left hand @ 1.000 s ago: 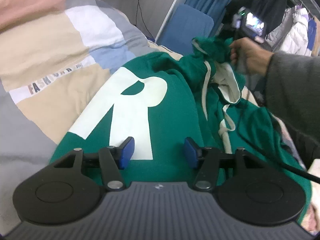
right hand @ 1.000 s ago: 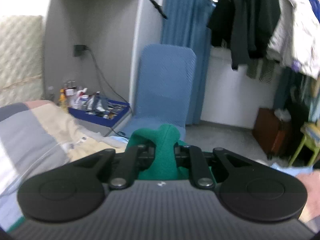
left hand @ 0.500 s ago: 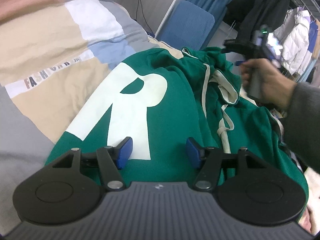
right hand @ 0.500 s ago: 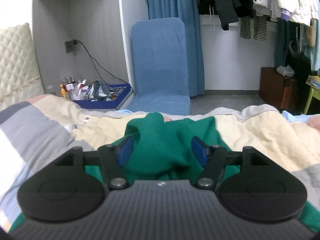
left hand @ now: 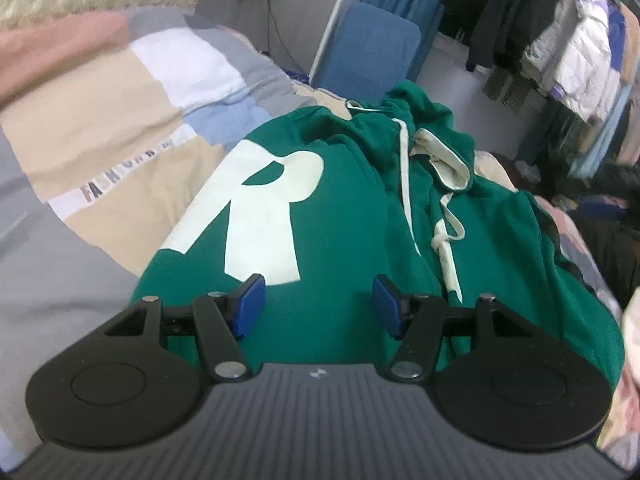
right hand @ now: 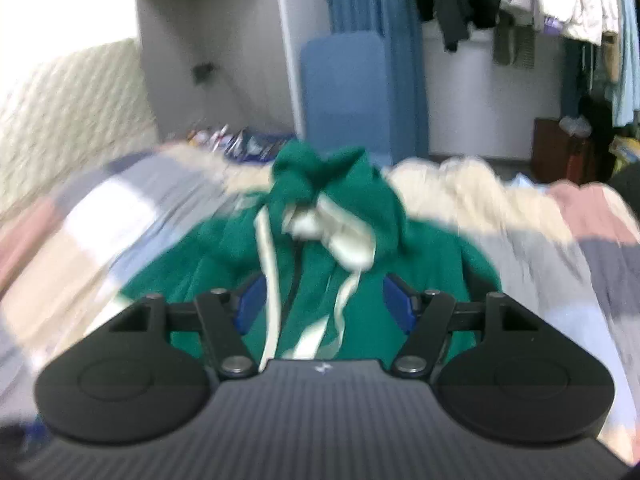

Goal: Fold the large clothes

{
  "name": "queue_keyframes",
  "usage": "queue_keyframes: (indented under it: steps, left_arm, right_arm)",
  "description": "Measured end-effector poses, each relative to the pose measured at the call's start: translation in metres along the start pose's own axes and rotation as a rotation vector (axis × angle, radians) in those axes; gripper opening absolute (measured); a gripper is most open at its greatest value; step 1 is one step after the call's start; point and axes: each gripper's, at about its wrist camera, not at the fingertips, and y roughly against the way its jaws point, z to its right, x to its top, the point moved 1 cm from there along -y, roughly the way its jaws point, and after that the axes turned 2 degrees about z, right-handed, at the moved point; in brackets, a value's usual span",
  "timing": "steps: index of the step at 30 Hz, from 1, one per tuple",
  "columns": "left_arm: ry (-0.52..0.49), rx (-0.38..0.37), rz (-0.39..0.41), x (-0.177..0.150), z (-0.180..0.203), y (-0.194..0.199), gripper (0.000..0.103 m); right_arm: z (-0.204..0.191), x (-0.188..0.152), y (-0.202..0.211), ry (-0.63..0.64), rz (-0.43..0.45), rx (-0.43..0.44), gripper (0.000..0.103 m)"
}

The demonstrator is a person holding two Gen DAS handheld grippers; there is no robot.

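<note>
In the left wrist view, the left gripper (left hand: pixel 318 300) is hovering just above the green hoodie (left hand: pixel 344 216), its blue pads spread apart with nothing between them, much as a second ago. The hoodie is lying chest-up on the patchwork bedspread (left hand: pixel 120 120), the big white R (left hand: pixel 256 208) showing and the hood (left hand: pixel 424 128) now lying bunched at the far end; the person's hand that was lifting it there is no longer showing

In the right wrist view, heavily blurred, the right gripper (right hand: pixel 323 300) is standing released: its jaws have just been opening, letting go of the green fabric they were clamping, and it is now looking back over the hood (right hand: pixel 332 188) and drawstrings (right hand: pixel 266 264). The hood-straightening step is probably finishing, so the real folding can be starting
</note>
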Motion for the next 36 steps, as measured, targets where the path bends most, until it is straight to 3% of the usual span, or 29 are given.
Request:
queue_keyframes:
  steps: [5, 9, 10, 11, 12, 18, 21, 24, 25, 28, 30, 32, 35, 36]
  left_arm:
    - [-0.083, 0.022, 0.003, -0.009, 0.014, 0.017, 0.066]
    - [-0.148, 0.063, -0.023, -0.017, 0.021, 0.016, 0.068]
    - [-0.159, 0.066, -0.031, -0.018, 0.021, 0.014, 0.069]
    - [-0.166, 0.069, -0.031, -0.018, 0.021, 0.013, 0.071]
    - [-0.179, 0.062, -0.03, -0.018, 0.022, 0.013, 0.072]
    - [-0.216, 0.053, -0.05, -0.021, 0.023, 0.005, 0.076]
    - [-0.214, 0.065, -0.057, -0.022, 0.023, 0.0, 0.076]
    - [-0.202, 0.07, -0.046, -0.021, 0.022, 0.0, 0.07]
    - [-0.2, 0.072, -0.042, -0.021, 0.021, 0.0, 0.062]
    - [-0.193, 0.061, -0.043, -0.022, 0.018, 0.001, 0.05]
    - [-0.184, 0.068, -0.033, -0.021, 0.016, 0.002, 0.039]
    - [-0.157, 0.062, -0.026, -0.018, 0.012, 0.005, 0.029]
    - [-0.114, 0.049, -0.018, -0.014, 0.005, 0.009, 0.024]
    - [-0.104, 0.044, -0.017, -0.013, 0.004, 0.011, 0.023]
  right_arm:
    - [-0.013, -0.052, 0.052, 0.005, -0.068, 0.062, 0.066]
    - [-0.019, -0.086, 0.065, -0.026, -0.113, 0.108, 0.066]
    - [-0.02, -0.093, 0.066, -0.025, -0.11, 0.105, 0.075]
    - [-0.02, -0.1, 0.064, -0.016, -0.112, 0.108, 0.087]
    - [-0.02, -0.105, 0.061, -0.01, -0.126, 0.119, 0.09]
    - [-0.021, -0.118, 0.039, -0.025, -0.207, 0.135, 0.09]
    - [-0.035, -0.131, 0.023, 0.006, -0.287, 0.227, 0.09]
    - [-0.055, -0.146, 0.011, 0.09, -0.332, 0.256, 0.09]
    - [-0.062, -0.151, 0.008, 0.129, -0.337, 0.25, 0.091]
    - [-0.072, -0.159, 0.004, 0.203, -0.341, 0.234, 0.083]
    - [-0.066, -0.157, 0.005, 0.17, -0.35, 0.252, 0.073]
    - [-0.058, -0.152, 0.009, 0.124, -0.354, 0.268, 0.057]
    - [-0.047, -0.143, 0.016, 0.062, -0.342, 0.268, 0.037]
    - [-0.043, -0.141, 0.021, 0.052, -0.336, 0.265, 0.035]
